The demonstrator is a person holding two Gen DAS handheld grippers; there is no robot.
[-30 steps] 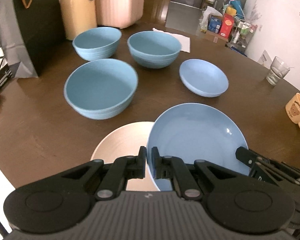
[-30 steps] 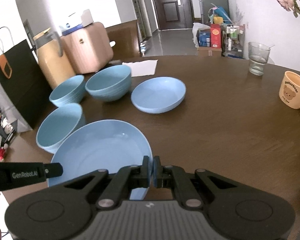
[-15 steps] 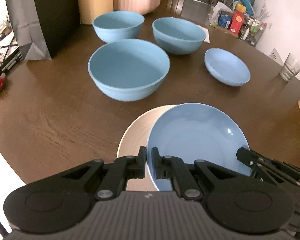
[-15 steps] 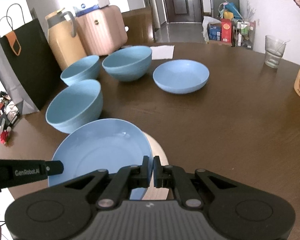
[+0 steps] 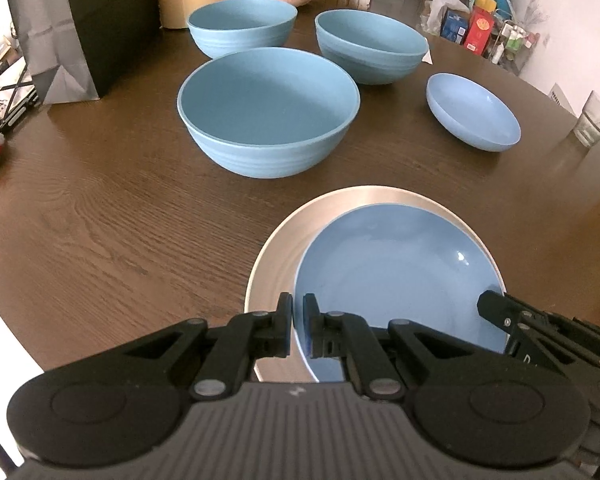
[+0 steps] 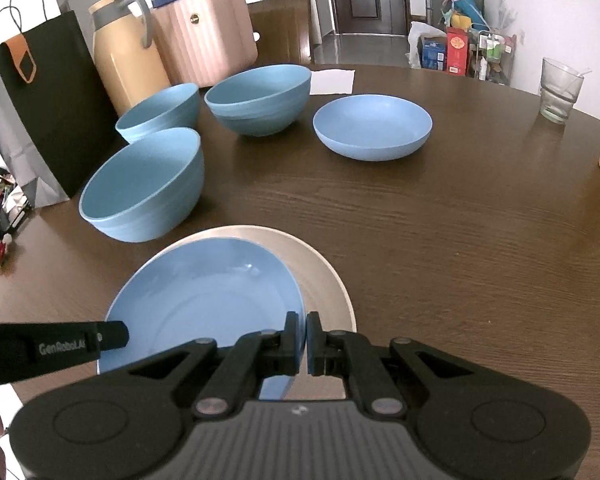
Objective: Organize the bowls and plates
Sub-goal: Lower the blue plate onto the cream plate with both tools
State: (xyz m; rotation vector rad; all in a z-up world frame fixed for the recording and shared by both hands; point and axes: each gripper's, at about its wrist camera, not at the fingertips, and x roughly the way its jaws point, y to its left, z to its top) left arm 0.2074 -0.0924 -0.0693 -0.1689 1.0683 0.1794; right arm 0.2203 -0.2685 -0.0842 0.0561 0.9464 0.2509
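We have the blue plate [image 5: 396, 280] held between both claws. Our left claw [image 5: 297, 330] is clamped tight on the plate's near-left rim, and our right claw [image 6: 303, 338] is clamped just as tight on its near-right rim, the thin edge pinched between the pads of each. The plate hangs over the beige plate [image 5: 278, 264], which lies on the brown tabletop [image 5: 100, 220] right under the claws; its pale rim shows past the blue one on the far side and to the left of the left claw. Whether the two plates touch we cannot tell.

Straight ahead of the left claw stands the nearest blue bowl [image 5: 268, 112], upright and apart from the beige plate. Beyond it sit two more blue bowls, the far-left bowl [image 5: 242, 24] and the far-right bowl [image 5: 370, 50], close together. Ahead and to the right of both claws lies a shallow blue dish [image 6: 373, 132], well apart from the bowls. A drinking glass [image 6: 560, 90] stands far to the right, and a black paper bag [image 6: 40, 112] stands far to the left by the bowls.
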